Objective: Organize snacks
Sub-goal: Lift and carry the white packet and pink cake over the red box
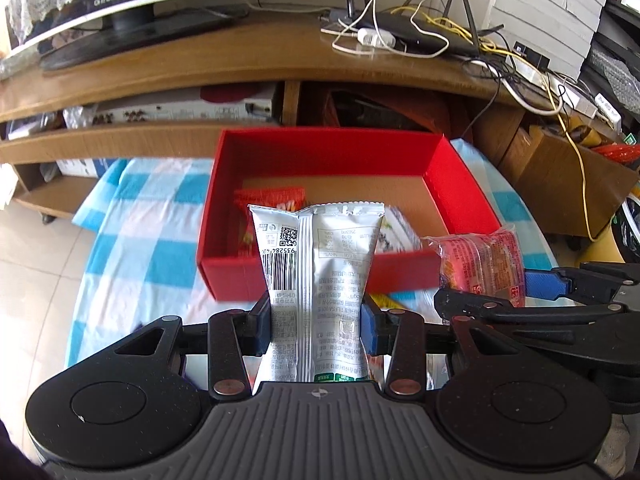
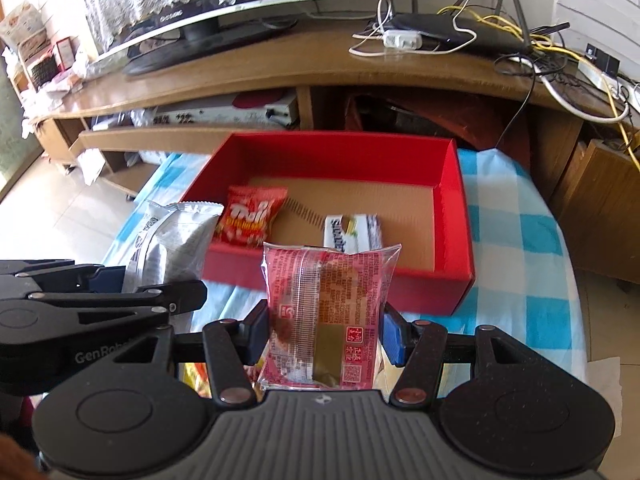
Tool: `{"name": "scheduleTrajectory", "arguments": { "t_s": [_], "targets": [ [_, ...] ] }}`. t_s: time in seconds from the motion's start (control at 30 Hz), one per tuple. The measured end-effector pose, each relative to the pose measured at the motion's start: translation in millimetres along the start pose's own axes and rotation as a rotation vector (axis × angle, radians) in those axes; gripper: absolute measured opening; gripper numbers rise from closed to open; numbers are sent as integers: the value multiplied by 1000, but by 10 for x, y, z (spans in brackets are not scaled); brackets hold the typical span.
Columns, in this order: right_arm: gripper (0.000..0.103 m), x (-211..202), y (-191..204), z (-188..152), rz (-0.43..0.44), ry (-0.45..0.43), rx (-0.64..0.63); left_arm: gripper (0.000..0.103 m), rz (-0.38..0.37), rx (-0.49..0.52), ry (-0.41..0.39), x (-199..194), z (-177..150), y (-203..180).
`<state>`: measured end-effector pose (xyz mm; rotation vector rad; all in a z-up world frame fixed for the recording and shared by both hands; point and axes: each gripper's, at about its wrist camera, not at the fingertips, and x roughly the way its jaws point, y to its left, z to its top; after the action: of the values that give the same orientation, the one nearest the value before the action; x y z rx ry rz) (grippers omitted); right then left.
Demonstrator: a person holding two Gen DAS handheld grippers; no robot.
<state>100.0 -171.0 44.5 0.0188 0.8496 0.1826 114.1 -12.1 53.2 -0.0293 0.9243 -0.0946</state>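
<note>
While both tools hang over the near edge of the checked cloth (image 2: 532,240) on the worktop, the red box (image 2: 452,200) lies open beyond them with a bare cardboard floor. Inside it, at the near left, lies a red snack bag (image 2: 252,216); right of that, against the near wall, lies a white packet (image 2: 352,232) whose lower part is hidden by the wall and by the held pack in front. The rest of the box floor is bare.

The left tool (image 1: 316,320) is clamped on a silver packet (image 1: 320,264), its pads pressing the packet's two sides; the packet stands upright, back seam and barcode toward the camera, just short of the box's near wall. The right tool (image 2: 324,332) grips a pink clear-wrapped pack (image 2: 328,300) the same way, also just in front of the near wall, right of the silver one.

Under the tools some yellow and orange wrappers (image 2: 196,380) show in slivers, too covered to tell what they are. Behind the box a wooden TV stand (image 2: 280,72) carries a monitor, cut off at the top, and a router with tangled cables.
</note>
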Motion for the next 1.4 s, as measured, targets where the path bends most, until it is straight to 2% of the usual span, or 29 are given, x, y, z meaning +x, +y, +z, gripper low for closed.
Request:
{"name": "scheduleTrajectory", "arguments": {
  "t_s": [0.53,1.03,1.4],
  "targets": [
    [67,238,-130,475,-29,-46,36,47,41,17,-52,244,465,-25],
    [67,703,-244,761,-31,-36,32,47,66,17,-40,661,735,32],
    [67,1041,-315,770,-27,1,32,46,91,18,-2,975,744,41]
  ]
}}
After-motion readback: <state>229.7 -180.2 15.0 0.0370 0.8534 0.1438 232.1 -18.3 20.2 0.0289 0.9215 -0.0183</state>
